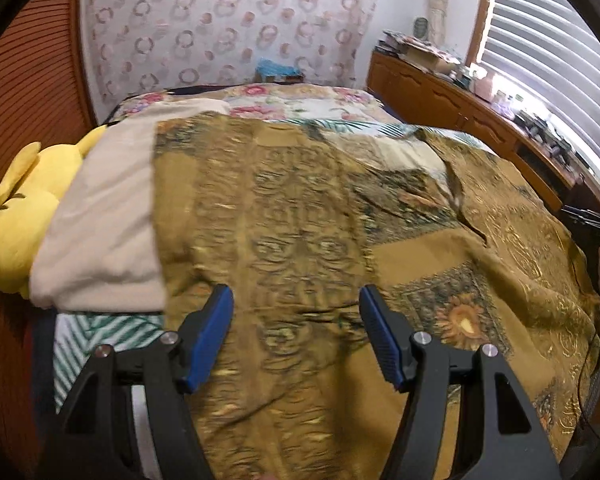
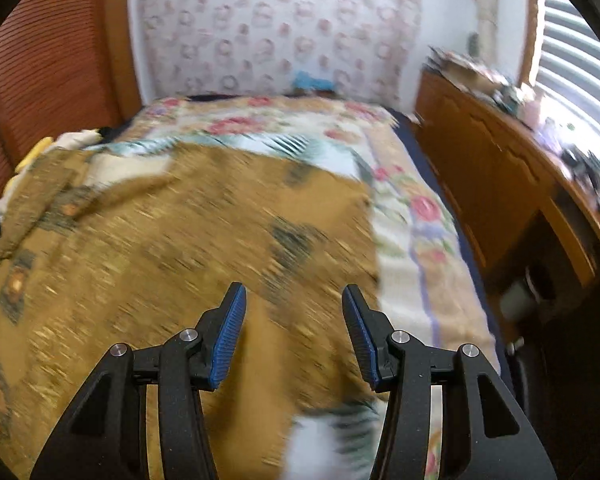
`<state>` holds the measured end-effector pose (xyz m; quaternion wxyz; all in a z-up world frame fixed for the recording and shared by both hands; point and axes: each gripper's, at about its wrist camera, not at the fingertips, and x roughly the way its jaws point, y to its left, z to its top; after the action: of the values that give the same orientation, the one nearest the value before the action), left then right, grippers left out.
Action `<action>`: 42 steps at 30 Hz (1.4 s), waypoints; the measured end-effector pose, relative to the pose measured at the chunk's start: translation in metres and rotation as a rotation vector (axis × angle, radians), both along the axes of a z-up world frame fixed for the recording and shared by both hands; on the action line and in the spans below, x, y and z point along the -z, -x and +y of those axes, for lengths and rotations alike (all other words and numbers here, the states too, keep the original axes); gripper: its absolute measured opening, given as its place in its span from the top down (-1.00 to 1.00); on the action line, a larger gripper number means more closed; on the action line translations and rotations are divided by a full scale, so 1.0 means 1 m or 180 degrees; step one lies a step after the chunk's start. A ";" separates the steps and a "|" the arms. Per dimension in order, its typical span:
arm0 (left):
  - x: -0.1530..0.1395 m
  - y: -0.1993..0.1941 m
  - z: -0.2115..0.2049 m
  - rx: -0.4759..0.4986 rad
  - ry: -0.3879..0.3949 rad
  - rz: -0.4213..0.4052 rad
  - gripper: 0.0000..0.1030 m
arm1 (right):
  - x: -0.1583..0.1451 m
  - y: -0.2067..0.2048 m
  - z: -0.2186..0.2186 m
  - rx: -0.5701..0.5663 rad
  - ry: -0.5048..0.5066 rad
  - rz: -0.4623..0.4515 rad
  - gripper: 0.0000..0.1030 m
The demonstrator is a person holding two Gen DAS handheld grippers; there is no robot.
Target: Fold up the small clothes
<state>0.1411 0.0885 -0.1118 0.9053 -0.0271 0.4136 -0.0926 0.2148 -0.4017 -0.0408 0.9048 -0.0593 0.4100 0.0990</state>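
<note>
Two tools hung over the bed (image 1: 364,96), each tilted down toward it. The left tool (image 1: 296,300) had its blue pads (image 1: 212,332) standing well apart, with nothing between them. The right tool (image 2: 292,300) was parted too, a little narrower, and it gripped nothing either.

Beneath both lay a mustard-brown patterned cloth (image 1: 300,208), spread across most of the bed. It was creased along a ridge running toward its far right part, and a sunflower-like motif (image 1: 464,320) showed on it near the left tool's right finger. In the right wrist view the same cloth (image 2: 172,232) ended just beyond the right tool's right finger, where a floral bedspread (image 2: 412,216) showed beside it. That view was smeared, so finer detail of the pattern could not be made out.

At the left side of the bed a cream blanket (image 1: 108,216) lay folded, its edge touching the brown cloth. A yellow plush toy (image 1: 24,208) sat against it, next to the slatted wooden wall. A green-and-white striped cloth (image 1: 100,332) peeked out below the blanket. Along the right ran a wooden cabinet (image 1: 452,100), cluttered on top, under a window with blinds (image 1: 548,52).
</note>
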 end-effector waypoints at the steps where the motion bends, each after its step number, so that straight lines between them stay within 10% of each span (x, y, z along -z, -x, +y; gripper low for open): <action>1: 0.000 -0.001 -0.005 0.0031 -0.0025 0.0010 -0.25 | 0.004 0.001 -0.008 0.0051 -0.0028 0.0036 0.01; 11: 0.011 -0.011 -0.038 0.0219 -0.0158 0.0164 -0.25 | 0.023 0.011 -0.042 0.0212 -0.0355 0.0294 0.03; 23: 0.016 -0.016 -0.055 0.0259 -0.0309 0.0169 -0.25 | 0.018 0.017 -0.046 0.0159 -0.0380 0.0201 0.76; 34: 0.021 -0.014 -0.063 0.0377 -0.0353 0.0112 -0.70 | -0.039 0.025 0.003 -0.0220 -0.0137 -0.0420 0.92; 42: 0.022 -0.014 -0.068 0.0448 -0.0375 0.0147 -0.90 | -0.021 0.023 0.059 -0.0634 -0.0232 -0.0193 0.92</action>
<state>0.1554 0.0206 -0.1336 0.8868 0.0533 0.4399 -0.1308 0.1914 -0.3427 -0.0203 0.9040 -0.0699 0.3706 0.2014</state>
